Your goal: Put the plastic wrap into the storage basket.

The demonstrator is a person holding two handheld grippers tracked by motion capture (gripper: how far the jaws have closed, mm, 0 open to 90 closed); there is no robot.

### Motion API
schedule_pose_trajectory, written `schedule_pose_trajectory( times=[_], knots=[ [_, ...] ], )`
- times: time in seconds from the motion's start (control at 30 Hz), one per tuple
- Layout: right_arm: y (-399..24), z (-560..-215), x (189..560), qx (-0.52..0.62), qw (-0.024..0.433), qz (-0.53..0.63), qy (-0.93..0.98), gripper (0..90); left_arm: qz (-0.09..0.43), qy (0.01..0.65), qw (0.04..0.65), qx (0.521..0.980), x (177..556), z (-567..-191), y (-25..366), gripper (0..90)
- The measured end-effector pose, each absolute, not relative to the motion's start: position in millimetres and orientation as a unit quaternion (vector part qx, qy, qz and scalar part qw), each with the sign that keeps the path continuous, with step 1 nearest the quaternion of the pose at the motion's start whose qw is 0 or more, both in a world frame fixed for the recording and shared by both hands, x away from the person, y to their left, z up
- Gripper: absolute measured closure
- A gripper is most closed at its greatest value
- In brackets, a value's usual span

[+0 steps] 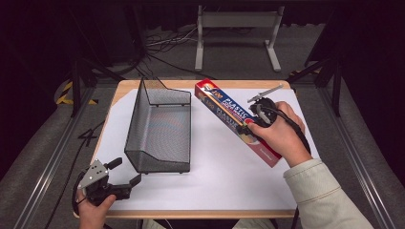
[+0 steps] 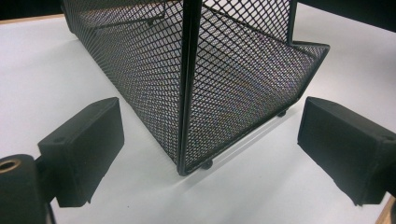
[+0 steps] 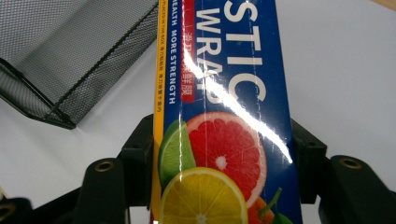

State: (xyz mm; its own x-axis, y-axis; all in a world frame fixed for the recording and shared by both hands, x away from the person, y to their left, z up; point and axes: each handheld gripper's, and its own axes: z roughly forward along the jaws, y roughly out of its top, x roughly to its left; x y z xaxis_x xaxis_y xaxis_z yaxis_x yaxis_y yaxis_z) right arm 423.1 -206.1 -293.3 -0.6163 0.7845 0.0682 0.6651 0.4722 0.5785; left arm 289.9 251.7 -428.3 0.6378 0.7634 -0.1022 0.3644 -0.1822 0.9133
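One item, the long blue-and-red plastic-wrap box (image 1: 239, 121), lies outside the black wire-mesh basket (image 1: 160, 129), apparently clamped by the right gripper (image 1: 250, 125); left gripper (image 1: 125, 172) gapes wide, holding nothing.

A black mesh basket (image 1: 160, 129) stands left of centre on the white table (image 1: 224, 176). At the upper right of the tabletop, a long box of plastic wrap (image 1: 224, 107) lies at a slant, and the right gripper (image 1: 250, 125) closes on it around its middle. At the lower left corner, the left gripper (image 1: 125, 172) sits near the basket, its jaws spread and holding nothing.
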Motion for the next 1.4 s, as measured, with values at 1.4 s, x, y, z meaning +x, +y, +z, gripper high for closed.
schedule_pose_trajectory(
  times=[1.4],
  knots=[
    [-82.0, -279.8, 446.2, 0.43, 0.078, 0.282, 0.854, 41.1, 0.193, 0.374, 0.522, 0.741, 288.5, -427.9, 252.3, 7.7]
  ],
)
